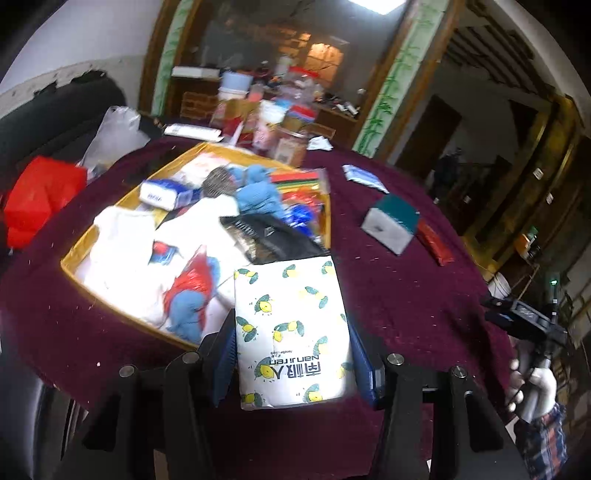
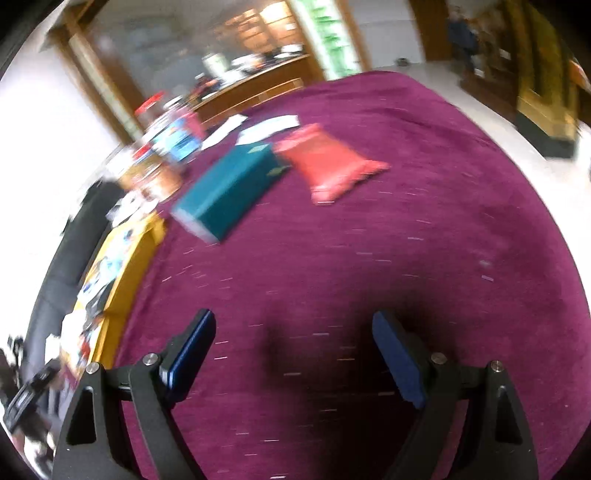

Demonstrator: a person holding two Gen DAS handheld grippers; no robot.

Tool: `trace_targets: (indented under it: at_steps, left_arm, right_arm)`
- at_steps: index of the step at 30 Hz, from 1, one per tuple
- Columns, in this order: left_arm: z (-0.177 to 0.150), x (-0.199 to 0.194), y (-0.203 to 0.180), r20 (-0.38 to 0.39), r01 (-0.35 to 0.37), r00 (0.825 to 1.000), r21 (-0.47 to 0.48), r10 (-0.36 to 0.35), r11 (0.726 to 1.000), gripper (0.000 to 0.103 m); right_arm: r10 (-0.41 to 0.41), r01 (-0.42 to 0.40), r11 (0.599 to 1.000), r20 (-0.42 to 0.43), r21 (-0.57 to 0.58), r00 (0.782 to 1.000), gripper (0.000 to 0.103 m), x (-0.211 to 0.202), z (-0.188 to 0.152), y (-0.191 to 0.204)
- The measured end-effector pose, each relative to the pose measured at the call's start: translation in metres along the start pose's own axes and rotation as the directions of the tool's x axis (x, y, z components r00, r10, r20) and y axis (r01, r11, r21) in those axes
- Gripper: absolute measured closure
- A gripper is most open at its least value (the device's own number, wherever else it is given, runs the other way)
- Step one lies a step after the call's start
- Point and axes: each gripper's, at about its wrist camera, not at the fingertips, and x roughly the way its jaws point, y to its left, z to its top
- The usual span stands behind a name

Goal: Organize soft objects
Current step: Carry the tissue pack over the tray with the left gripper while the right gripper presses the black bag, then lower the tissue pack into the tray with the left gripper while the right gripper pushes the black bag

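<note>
- Two blue pads (image 1: 225, 354) of the left gripper (image 1: 291, 350) clamp a lemon-print tissue pack (image 1: 291, 332) at lower centre, its far end at the near edge of the yellow box (image 1: 122, 201).
- Right gripper (image 2: 293, 354) hangs with jaws wide over the maroon tablecloth (image 2: 406, 240), holding nothing.
- Upper centre there: a teal box (image 2: 229, 188) touching a red packet (image 2: 328, 162).

My maroon-clothed table (image 1: 406, 258), cluttered wooden counter (image 1: 332, 110) at twelve o'clock, bamboo-painted pillar (image 1: 391, 88) at one, pale floor (image 2: 491, 110), perhaps tiled, ceiling light (image 1: 384, 5) overhead.
</note>
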Motion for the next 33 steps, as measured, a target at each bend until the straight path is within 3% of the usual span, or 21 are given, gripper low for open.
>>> trace_targets:
  at_steps: [4,7,8,12,14,20,25,29,33]
  left_arm:
    - [-0.003,0.009,0.009,-0.019,-0.010,1.000,-0.022,0.010,1.000,0.045]
    - [-0.005,0.013,0.015,-0.031,-0.015,0.999,-0.033,0.014,0.999,0.045]
    - [-0.004,0.016,0.017,-0.037,-0.016,0.999,-0.041,0.014,0.999,0.045]
    - [-0.002,0.030,0.026,-0.056,-0.003,0.998,-0.064,-0.001,0.998,0.045]
    - [0.000,0.032,0.027,-0.058,0.007,0.998,-0.073,-0.011,0.997,0.045]
    - [-0.002,0.028,0.032,-0.043,0.048,0.998,-0.073,-0.051,0.996,0.046]
    - [0.002,0.005,0.039,0.024,0.086,0.996,-0.081,-0.085,0.993,0.046]
    - [0.010,-0.019,0.052,0.083,0.083,0.994,-0.096,-0.076,0.992,0.046]
    - [0.010,-0.026,0.068,0.094,0.071,0.994,-0.136,-0.058,0.988,0.046]
  right_arm:
    - [0.066,-0.074,0.987,-0.058,-0.146,0.996,0.017,0.009,0.003,0.068]
    - [0.123,-0.151,0.952,-0.117,-0.265,0.985,0.017,0.019,0.002,0.128]
    - [0.156,-0.196,0.932,-0.151,-0.303,0.976,0.020,0.023,0.001,0.152]
    - [0.214,-0.310,0.871,-0.273,-0.381,0.938,0.054,0.043,0.002,0.223]
    - [0.190,-0.313,0.850,-0.307,-0.424,0.932,0.054,0.058,0.000,0.254]
    - [0.115,-0.272,0.826,-0.323,-0.495,0.939,0.054,0.088,-0.004,0.288]
    - [0.101,-0.262,0.830,-0.329,-0.493,0.939,0.054,0.097,-0.005,0.291]
    - [0.040,-0.228,0.800,-0.330,-0.556,0.943,0.054,0.109,-0.013,0.302]
    - [-0.026,-0.194,0.780,-0.341,-0.594,0.940,0.064,0.125,-0.018,0.314]
